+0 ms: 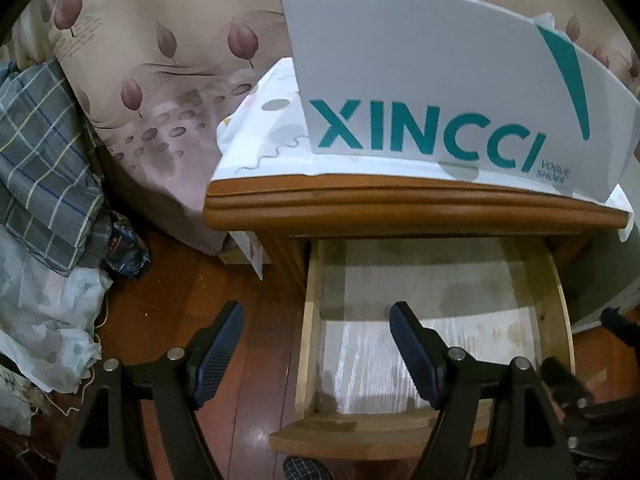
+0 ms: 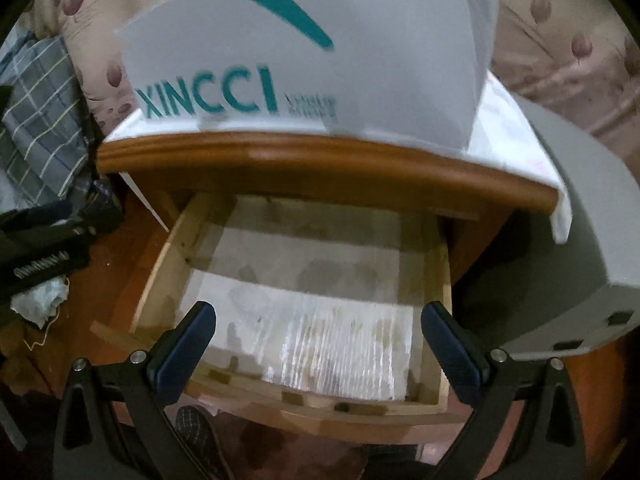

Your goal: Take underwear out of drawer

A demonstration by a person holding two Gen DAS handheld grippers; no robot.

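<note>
The wooden nightstand's drawer (image 1: 308, 344) stands pulled open; it also shows in the right wrist view (image 2: 160, 268). Only a stained white liner (image 2: 320, 320) lies inside; no underwear shows in it. My left gripper (image 1: 316, 344) is open and empty, hovering over the drawer's left wall. My right gripper (image 2: 318, 344) is open and empty above the drawer's front part. The right gripper's body shows at the right edge of the left wrist view (image 1: 592, 408).
A white XINCCI shoe box (image 1: 440, 92) sits on a cloth on the nightstand top (image 1: 400, 204). A bed with leaf-print sheet (image 1: 160, 80) stands behind. Plaid fabric (image 1: 44, 160) and bags lie on the wooden floor at left. A grey box (image 2: 580, 220) stands at right.
</note>
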